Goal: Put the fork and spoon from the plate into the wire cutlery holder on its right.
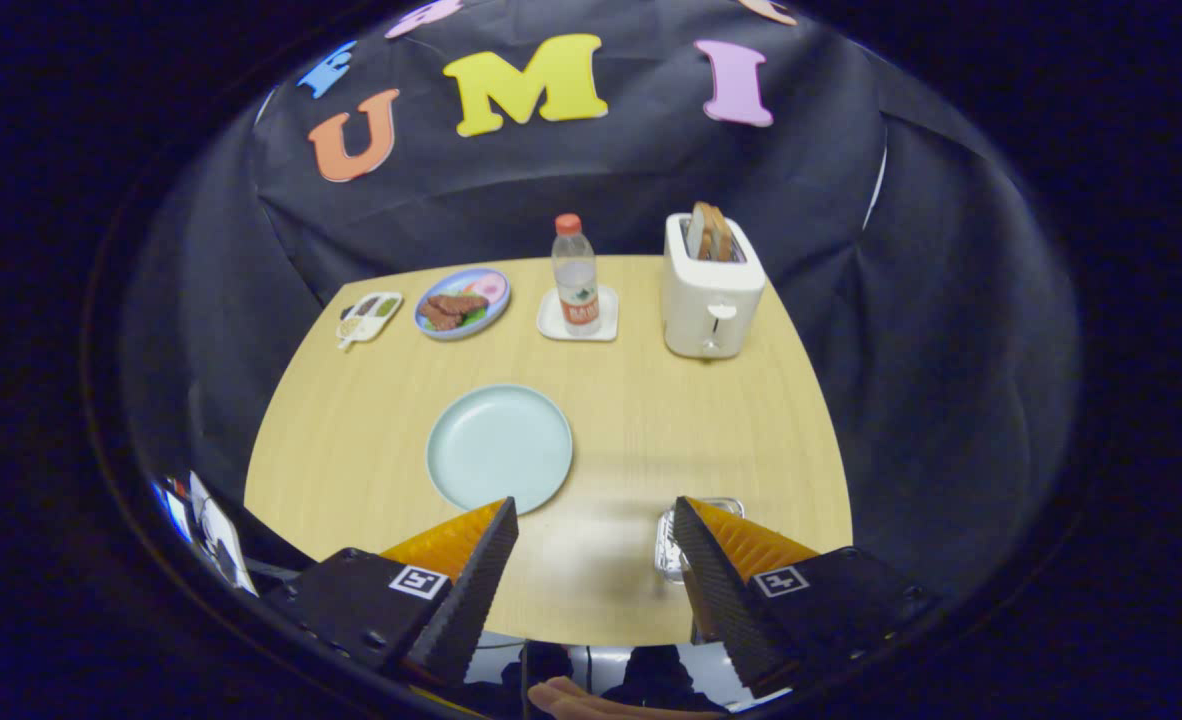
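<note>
Plate (499, 446), pale green, round, near the middle of the wooden table (651, 420): bare, no fork or spoon visible on it. It lies just ahead of the left finger, whose tip overlaps its near rim in the gripper view.

Gripper (596, 525): fingers spread wide, nothing between them; a smear of motion blur crosses the tabletop in the gap.

Wire cutlery holder (671, 540): to the right of the plate, close to the table's near edge, mostly hidden behind the right finger. Whether fork and spoon stand inside it cannot be told.

Far row, left to right: small snack tray (371, 317), food plate (462, 303), water bottle (577, 275) on a white coaster (554, 320), toaster (711, 290) holding bread slices.

Step in hand, by judgement: the plate being empty, the transfer looks finished or nearly so. The next move calls for lifting clear of the holder without knocking it.

Room: broad open tabletop between plate and far row; the holder's closeness to the near edge leaves little margin there.
</note>
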The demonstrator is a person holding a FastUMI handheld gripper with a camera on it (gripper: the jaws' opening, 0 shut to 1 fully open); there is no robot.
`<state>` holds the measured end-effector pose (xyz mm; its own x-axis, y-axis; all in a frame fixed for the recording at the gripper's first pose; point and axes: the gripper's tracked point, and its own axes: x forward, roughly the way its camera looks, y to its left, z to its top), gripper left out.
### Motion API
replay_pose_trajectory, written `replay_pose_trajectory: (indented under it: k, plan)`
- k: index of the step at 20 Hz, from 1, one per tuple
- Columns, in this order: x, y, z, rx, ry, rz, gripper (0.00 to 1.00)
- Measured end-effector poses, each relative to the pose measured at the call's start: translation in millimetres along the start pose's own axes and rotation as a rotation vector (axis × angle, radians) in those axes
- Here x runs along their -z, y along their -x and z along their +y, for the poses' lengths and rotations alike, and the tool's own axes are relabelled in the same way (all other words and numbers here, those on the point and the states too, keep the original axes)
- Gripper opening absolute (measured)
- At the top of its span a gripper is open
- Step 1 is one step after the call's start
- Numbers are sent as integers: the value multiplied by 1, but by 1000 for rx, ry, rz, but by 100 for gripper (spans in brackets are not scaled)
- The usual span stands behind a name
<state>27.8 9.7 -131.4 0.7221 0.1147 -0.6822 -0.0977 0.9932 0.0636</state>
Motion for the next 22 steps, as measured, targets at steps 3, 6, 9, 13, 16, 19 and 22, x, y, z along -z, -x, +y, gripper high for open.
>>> replay_pose_trajectory:
  k: [3, 6, 9, 13, 16, 19, 22]
  plan:
    - [-21, 30, 22, 15, 19, -141, 97]
    - [-36, 54, 36, 21, 17, -281, 97]
    - [-57, 94, 41, 31, 3, -457, 96]
    - [-78, 171, 37, 87, 2, -732, 96]
    - [-82, 196, 35, 133, 34, -851, 96]
    - [-78, 195, 42, 123, 45, -855, 95]
    - [-76, 189, 41, 99, 40, -823, 95]
